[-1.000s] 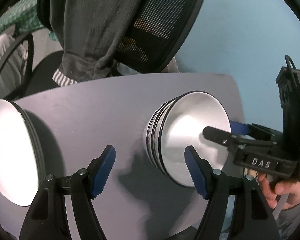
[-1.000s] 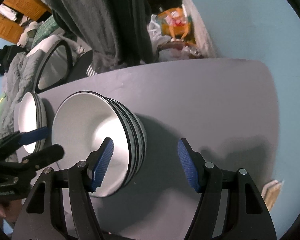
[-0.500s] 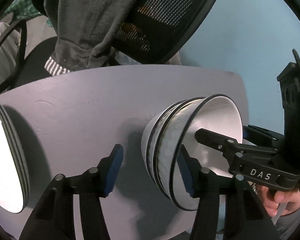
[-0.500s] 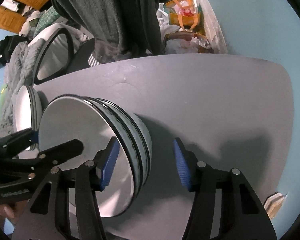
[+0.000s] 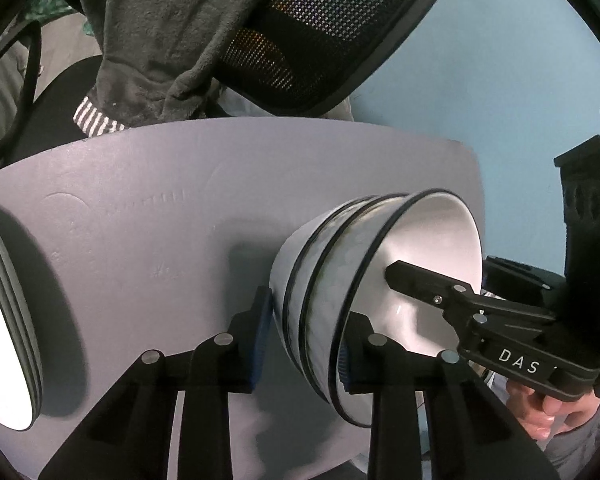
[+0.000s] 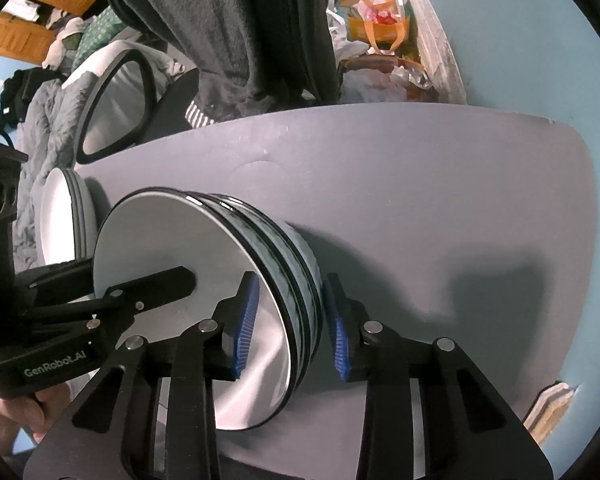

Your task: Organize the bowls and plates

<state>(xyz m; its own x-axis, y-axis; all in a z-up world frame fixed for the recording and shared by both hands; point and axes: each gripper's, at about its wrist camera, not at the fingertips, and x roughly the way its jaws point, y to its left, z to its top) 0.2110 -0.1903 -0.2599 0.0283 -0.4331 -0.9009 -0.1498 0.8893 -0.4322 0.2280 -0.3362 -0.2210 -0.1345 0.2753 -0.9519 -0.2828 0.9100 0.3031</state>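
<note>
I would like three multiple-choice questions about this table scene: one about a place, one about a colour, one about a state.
1. Where is the plate stack relative to the bowl stack in the right wrist view?
A. left of it
B. right of it
C. on top of it

2. What colour are the pads on the fingers?
A. red
B. blue
C. yellow

3. How does the right gripper stand to the bowl stack?
A. far away from it
B. one finger inside the top bowl, one outside the stack
C. both fingers inside

Answers: 1 A, the plates lie at the left edge of the table. 2 B, the ribbed pads are blue. 3 B, the jaws are closing with the stacked walls between them.
</note>
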